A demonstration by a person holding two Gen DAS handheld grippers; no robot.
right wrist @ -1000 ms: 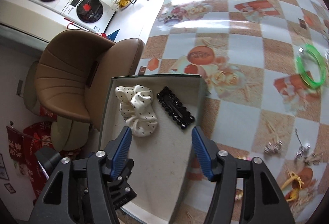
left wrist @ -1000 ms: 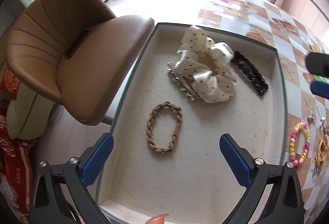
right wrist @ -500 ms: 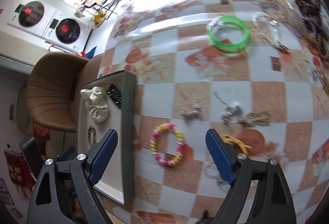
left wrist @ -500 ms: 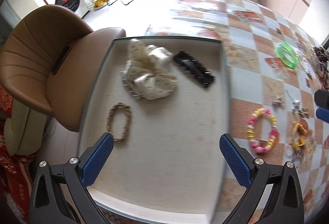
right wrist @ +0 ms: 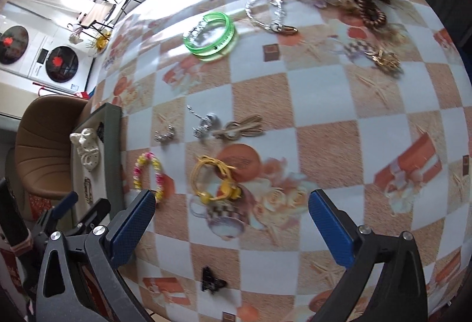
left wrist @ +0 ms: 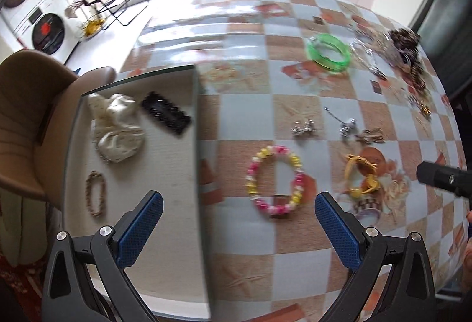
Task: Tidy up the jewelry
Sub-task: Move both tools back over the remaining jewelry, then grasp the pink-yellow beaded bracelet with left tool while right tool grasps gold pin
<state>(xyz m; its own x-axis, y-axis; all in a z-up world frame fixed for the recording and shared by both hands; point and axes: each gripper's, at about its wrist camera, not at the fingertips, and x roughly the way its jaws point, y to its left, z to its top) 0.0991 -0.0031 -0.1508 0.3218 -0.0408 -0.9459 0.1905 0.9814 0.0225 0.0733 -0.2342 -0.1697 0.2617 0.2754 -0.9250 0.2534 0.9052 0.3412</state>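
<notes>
Right claw (right wrist: 231, 214) has just been opening, now wide and empty above the yellow bracelet (right wrist: 214, 179) at frame centre; left claw (left wrist: 236, 218) gapes wide, empty, over the beaded bracelet (left wrist: 275, 180).

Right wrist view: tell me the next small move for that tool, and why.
Probably lower the right tool onto the yellow bracelet. Its jaws have just been opening, stand wide with nothing between them, and the bracelet lies loose on the tablecloth just ahead between the pads, outside the tray that already holds a cream scrunchie.
</notes>
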